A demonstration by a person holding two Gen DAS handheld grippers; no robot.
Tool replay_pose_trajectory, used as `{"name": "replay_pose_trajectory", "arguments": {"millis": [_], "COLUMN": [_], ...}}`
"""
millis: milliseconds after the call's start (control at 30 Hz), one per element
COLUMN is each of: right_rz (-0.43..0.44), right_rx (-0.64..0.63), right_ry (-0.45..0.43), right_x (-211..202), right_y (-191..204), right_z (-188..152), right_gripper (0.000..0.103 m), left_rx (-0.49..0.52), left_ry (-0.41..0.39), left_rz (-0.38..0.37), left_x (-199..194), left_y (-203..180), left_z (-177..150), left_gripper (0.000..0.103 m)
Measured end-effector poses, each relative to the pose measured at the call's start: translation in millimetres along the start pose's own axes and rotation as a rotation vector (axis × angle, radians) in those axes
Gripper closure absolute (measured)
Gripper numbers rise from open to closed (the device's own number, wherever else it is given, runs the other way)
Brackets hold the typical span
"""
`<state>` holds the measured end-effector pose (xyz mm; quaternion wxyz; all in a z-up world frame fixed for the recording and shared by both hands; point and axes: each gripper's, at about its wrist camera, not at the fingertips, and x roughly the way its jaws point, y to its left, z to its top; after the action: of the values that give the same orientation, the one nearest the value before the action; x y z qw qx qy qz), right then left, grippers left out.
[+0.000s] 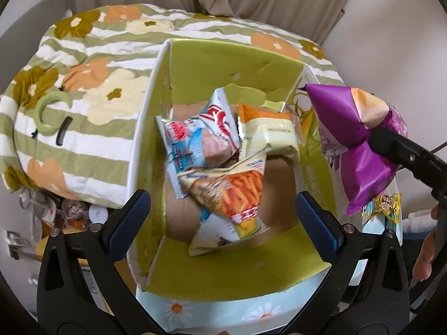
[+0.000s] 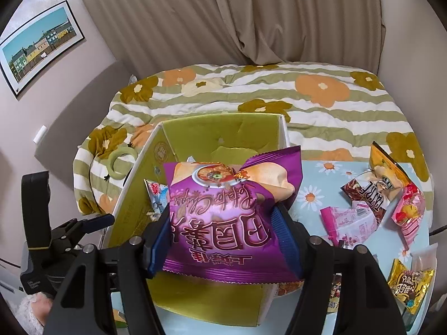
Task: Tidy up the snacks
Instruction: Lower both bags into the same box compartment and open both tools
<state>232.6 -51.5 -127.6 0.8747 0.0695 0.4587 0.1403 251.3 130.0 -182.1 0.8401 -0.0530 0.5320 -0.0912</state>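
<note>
Three packets (image 1: 218, 153) already lie in the green box (image 1: 237, 55), the left gripper (image 1: 223, 223) hanging wide-jawed and empty above it, while the right gripper (image 2: 226, 234), clamping the purple chip bag (image 2: 229, 217) at apparently two o'clock of the box, must next release over the opening.

Beige curtains (image 2: 251, 16) hang behind a bed under a green-striped floral quilt (image 2: 321, 103). A framed picture of coloured houses (image 2: 39, 47) hangs on the pale wall (image 2: 69, 89) at left.
</note>
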Motion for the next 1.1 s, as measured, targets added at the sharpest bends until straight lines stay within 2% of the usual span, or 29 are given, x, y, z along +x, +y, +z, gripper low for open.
{"name": "replay_pose_trajectory", "arguments": {"millis": [267, 400, 633, 700, 733, 800, 833, 1100], "right_rz": [0.09, 0.127, 0.146, 0.152, 0.149, 0.142, 0.14, 0.099], "right_rx": [-0.069, -0.063, -0.07, -0.076, -0.077, -0.084, -0.088, -0.112], "right_ry": [0.046, 0.071, 0.107, 0.104, 0.098, 0.08, 0.074, 0.082], "right_x": [18.4, 34.8, 63.0, 65.6, 64.9, 62.5, 61.6, 52.7], "right_y": [12.7, 12.4, 13.4, 14.0, 13.7, 12.8, 12.3, 7.9], "right_z": [8.2, 12.2, 11.7, 8.7, 7.8, 4.8, 3.8, -4.1], "right_gripper": [0.039, 0.039, 0.037, 0.032, 0.02, 0.004, 0.001, 0.001], "left_rx": [-0.034, -0.032, -0.033, -0.038, -0.041, -0.048, -0.05, -0.043], "left_ry": [-0.034, -0.044, -0.022, -0.011, -0.006, 0.004, 0.008, 0.007], "left_rz": [0.073, 0.11, 0.154, 0.156, 0.156, 0.156, 0.154, 0.15], "left_x": [-16.5, -21.0, -13.0, -9.4, -7.8, -4.7, -3.5, -6.3], "left_y": [4.4, 4.1, 1.3, 2.4, 2.8, 2.7, 2.8, -2.7], "left_z": [-7.1, -6.8, -11.1, -13.2, -14.6, -17.5, -19.0, -24.6], "left_gripper": [0.001, 0.001, 0.001, 0.001, 0.001, 0.001, 0.001, 0.001]}}
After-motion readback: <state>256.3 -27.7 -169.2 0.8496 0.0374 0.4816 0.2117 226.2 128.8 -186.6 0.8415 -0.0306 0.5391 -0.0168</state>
